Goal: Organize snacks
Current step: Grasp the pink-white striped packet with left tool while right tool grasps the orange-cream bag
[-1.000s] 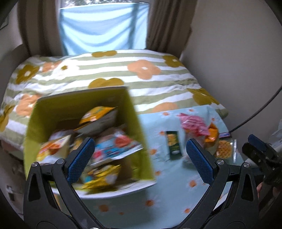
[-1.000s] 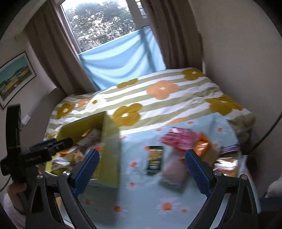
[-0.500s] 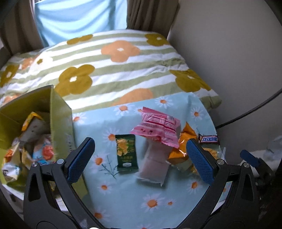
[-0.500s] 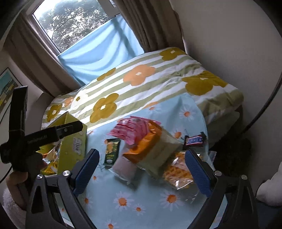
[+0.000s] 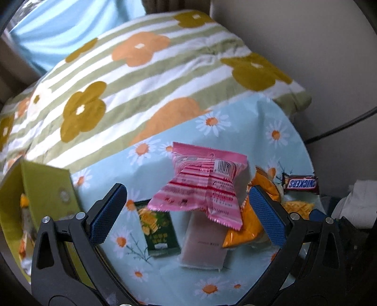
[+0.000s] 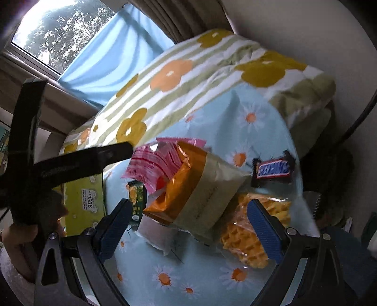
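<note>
While both grippers, left gripper (image 5: 186, 217) and right gripper (image 6: 188, 226), gape empty, pink packet (image 5: 202, 188) tops the snack pile mid-frame, yellow box (image 5: 44, 188) lower left.

Pale blue daisy-print cloth (image 5: 271, 113) over green-and-white striped quilt with orange flowers (image 5: 141, 70); blue curtain (image 6: 117, 54), sunlit window (image 6: 47, 30), brown drapes (image 6: 183, 16), black cable (image 5: 341, 127).

Centre of the frame: a snack pile on the surface (image 5: 278, 146). A wrapper (image 5: 205, 186) tops a flat packet (image 5: 205, 247); a small sachet (image 5: 157, 228) lies left, a chocolate bar (image 5: 300, 183) right. The box (image 5: 44, 188) stands far left; the bed (image 5: 132, 77) lies behind.
</note>
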Demonstrator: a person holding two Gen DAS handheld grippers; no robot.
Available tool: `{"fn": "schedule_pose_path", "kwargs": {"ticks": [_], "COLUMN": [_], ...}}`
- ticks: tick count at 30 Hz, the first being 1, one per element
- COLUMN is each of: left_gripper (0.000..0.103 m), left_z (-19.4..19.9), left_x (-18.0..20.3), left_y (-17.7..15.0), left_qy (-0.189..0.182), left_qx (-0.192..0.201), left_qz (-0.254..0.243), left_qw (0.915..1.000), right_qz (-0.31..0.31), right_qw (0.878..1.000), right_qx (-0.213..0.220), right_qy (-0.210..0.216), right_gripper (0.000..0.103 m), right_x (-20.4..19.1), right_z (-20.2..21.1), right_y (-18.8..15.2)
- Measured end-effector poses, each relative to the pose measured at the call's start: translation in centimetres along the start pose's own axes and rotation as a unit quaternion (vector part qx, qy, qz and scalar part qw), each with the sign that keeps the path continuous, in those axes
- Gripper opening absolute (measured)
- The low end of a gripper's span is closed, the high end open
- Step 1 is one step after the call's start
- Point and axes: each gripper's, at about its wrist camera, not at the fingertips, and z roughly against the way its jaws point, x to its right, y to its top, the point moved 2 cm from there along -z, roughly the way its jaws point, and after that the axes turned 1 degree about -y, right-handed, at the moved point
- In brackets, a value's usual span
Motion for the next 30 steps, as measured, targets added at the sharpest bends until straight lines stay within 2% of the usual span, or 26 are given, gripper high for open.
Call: {"fn": "schedule_pose_path", "kwargs": {"ticks": [8, 18, 20, 24, 27, 30], "left_gripper": [0.103, 0.103, 0.099, 0.092, 0.084, 0.081], "left_z": [-5.1, -8.2, -9.0, -10.1, -9.9, -9.8], "left_x": [0.6, 0.4, 0.3, -0.5, -0.6, -0.7], "left_y": [0.9, 1.4, 1.4, 0.8, 0.7, 0.8], "left_qy": [-0.009, -0.034, -0.040, -0.079, -0.089, -0.085], "left_qx": [-0.054, -0.085, -0.093, -0.113, -0.107, -0.102], "left_qz": [-0.030, -0.034, -0.033, -0.004, -0.005, -0.010], "left_qw": [0.9980, 0.9952, 0.9943, 0.9904, 0.9903, 0.9911], "right_qz": [0.008, 0.010, 0.012, 0.018, 0.019, 0.018], "right_qw": [1.000, 0.998, 0.998, 0.997, 0.998, 0.998], "right_qx": [-0.020, -0.039, -0.043, -0.052, -0.049, -0.048], "right_qy": [-0.020, -0.039, -0.042, -0.049, -0.046, -0.044], "right_gripper": [0.097, 0.096, 0.096, 0.096, 0.096, 0.096], "right_x": [-0.6, -0.8, -0.7, -0.4, -0.2, -0.1], "right_z": [-2.6, -4.8, -5.2, -5.9, -6.2, -6.2], "right_y": [0.5, 0.7, 0.7, 0.6, 0.7, 0.8]}}
